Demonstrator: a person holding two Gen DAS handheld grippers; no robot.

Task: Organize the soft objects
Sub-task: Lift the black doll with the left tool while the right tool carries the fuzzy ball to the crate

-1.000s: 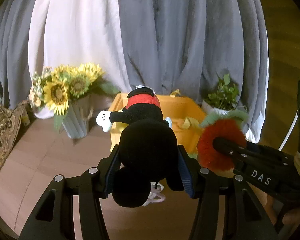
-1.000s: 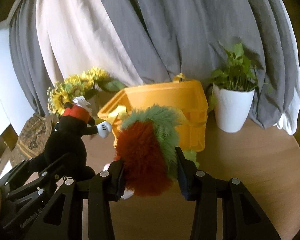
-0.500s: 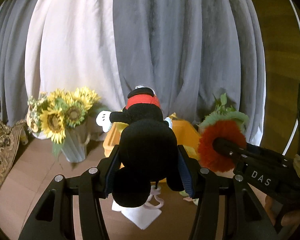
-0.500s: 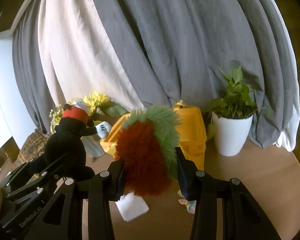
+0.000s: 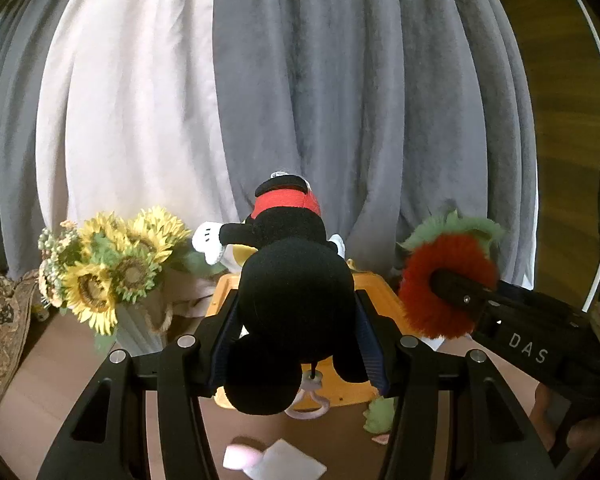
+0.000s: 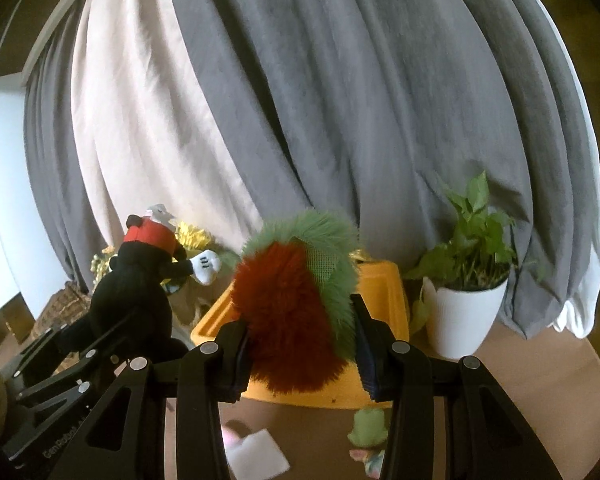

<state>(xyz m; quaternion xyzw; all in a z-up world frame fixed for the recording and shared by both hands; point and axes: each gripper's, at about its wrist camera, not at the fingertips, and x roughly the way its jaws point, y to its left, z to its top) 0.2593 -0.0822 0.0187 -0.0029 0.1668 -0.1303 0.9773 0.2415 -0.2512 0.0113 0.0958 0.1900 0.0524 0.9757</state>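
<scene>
From my remote station, left to right: patterned rug (image 5: 0,312); sunflowers (image 5: 112,264) in a ribbed vase; my left gripper (image 5: 296,344), jaws part-open and clamped on the black mouse plush (image 5: 296,300); yellow bin (image 6: 380,288) on the brown floor (image 5: 60,380); my right gripper (image 6: 300,344), jaws narrower, pinching the red-and-green furry toy (image 6: 288,312); white potted plant (image 6: 464,320). Grey and cream curtains (image 6: 300,100) behind. White cloth (image 5: 284,460) and small green toy (image 6: 368,432) lie below.

Black left gripper (image 5: 296,320) (silver screws, blue pads).
</scene>
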